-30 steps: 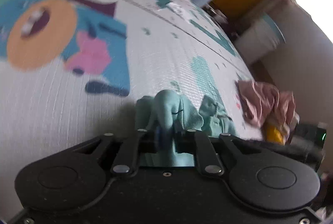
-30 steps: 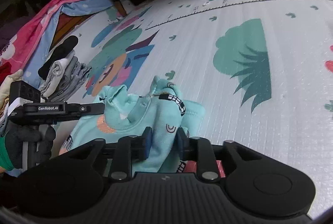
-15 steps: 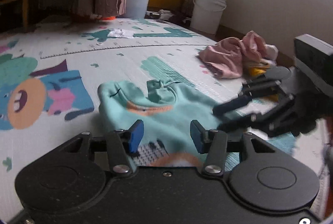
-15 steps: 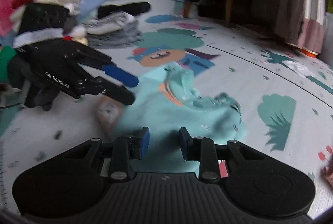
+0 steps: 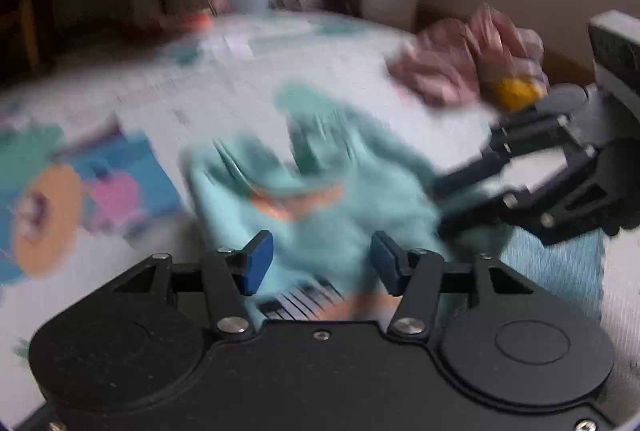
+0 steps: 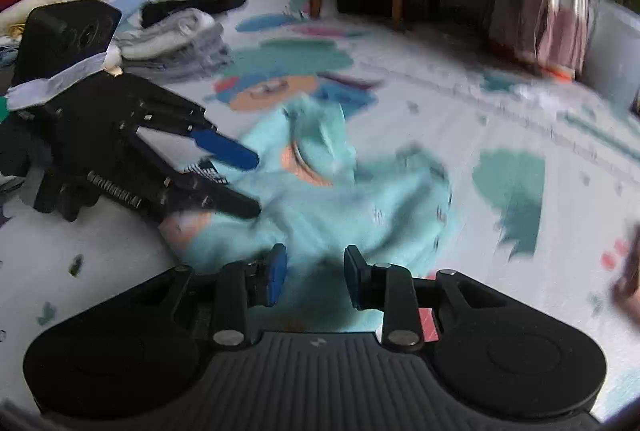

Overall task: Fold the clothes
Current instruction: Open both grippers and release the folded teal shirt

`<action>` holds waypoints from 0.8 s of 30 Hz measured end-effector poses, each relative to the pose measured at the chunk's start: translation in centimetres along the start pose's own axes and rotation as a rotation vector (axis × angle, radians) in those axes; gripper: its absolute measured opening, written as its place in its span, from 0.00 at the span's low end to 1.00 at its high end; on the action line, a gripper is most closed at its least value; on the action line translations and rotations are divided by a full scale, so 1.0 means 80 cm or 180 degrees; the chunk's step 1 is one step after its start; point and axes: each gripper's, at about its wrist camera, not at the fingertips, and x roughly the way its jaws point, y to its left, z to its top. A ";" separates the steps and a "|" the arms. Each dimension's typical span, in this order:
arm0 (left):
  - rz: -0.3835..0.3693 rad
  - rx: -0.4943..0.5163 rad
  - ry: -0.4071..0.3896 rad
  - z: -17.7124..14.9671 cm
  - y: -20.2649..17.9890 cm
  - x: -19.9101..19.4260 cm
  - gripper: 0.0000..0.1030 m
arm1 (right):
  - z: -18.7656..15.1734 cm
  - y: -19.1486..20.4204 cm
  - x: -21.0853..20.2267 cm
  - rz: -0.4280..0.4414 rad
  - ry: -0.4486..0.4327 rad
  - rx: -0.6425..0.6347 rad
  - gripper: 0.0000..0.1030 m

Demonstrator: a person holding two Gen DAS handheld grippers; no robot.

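Blurring smears both views, so the print on the one teal garment (image 5: 328, 191) is hard to read and its long axis cannot be told. It lies crumpled on the play mat (image 6: 440, 119). The left hand-held gripper (image 5: 322, 261) is opening, cloth lying between its fingers unpinched; the right hand-held gripper (image 6: 316, 271) stands spread, gripping nothing. A pink clothes heap (image 5: 460, 67) lies beyond the garment.

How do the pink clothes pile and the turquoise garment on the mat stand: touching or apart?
Apart. The left wrist view, though blurred, shows a strip of bare white mat between the pink clothes pile and the turquoise garment.
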 end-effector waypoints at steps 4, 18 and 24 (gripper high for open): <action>0.0011 0.0170 -0.0055 0.005 0.010 0.004 0.53 | 0.020 -0.005 0.019 -0.0263 -0.0154 -0.0175 0.31; -0.0006 0.0605 0.0420 0.023 0.005 0.069 0.56 | -0.003 -0.009 0.054 -0.0469 -0.0061 0.0001 0.33; 0.0022 0.0568 0.0119 0.031 0.018 0.047 0.56 | 0.013 -0.026 0.060 -0.0610 -0.0181 0.0042 0.39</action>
